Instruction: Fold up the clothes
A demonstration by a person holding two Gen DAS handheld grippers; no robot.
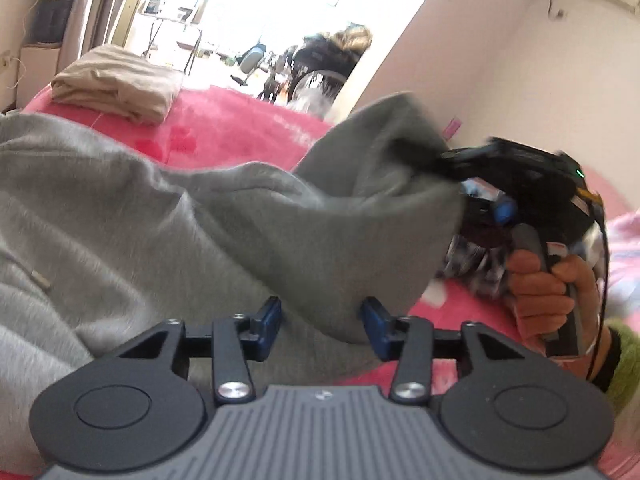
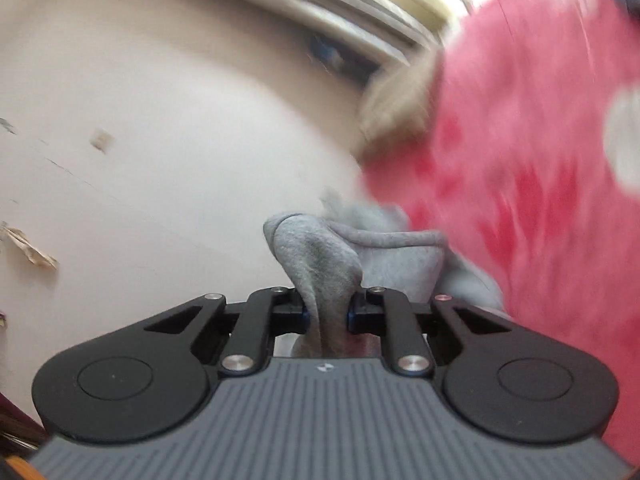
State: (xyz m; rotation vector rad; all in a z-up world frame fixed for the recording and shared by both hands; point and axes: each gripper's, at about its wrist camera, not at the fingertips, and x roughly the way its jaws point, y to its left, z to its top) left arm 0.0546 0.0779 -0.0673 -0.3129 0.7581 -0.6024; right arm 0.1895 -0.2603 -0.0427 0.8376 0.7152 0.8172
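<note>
Grey sweatshirt (image 1: 132, 216) sprawls across the pink blanket (image 1: 224, 128), one bunched end lifted clear and pinched tight in the right gripper (image 2: 326, 314). The left gripper (image 1: 321, 320) stands parted, fabric lying between its fingers. Only the left view shows the folded beige cloth (image 1: 116, 84) at the blanket's far edge sharply, with bare blanket between.

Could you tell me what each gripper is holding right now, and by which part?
The right gripper pinches a bunched fold of the grey sweatshirt. The left gripper is open around a hanging fold, not clamped.

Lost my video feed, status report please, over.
Right gripper shut on grey hoodie, lifting one end. Left gripper open, cloth between its fingers. Folded beige garment sits clear on pink blanket.
</note>
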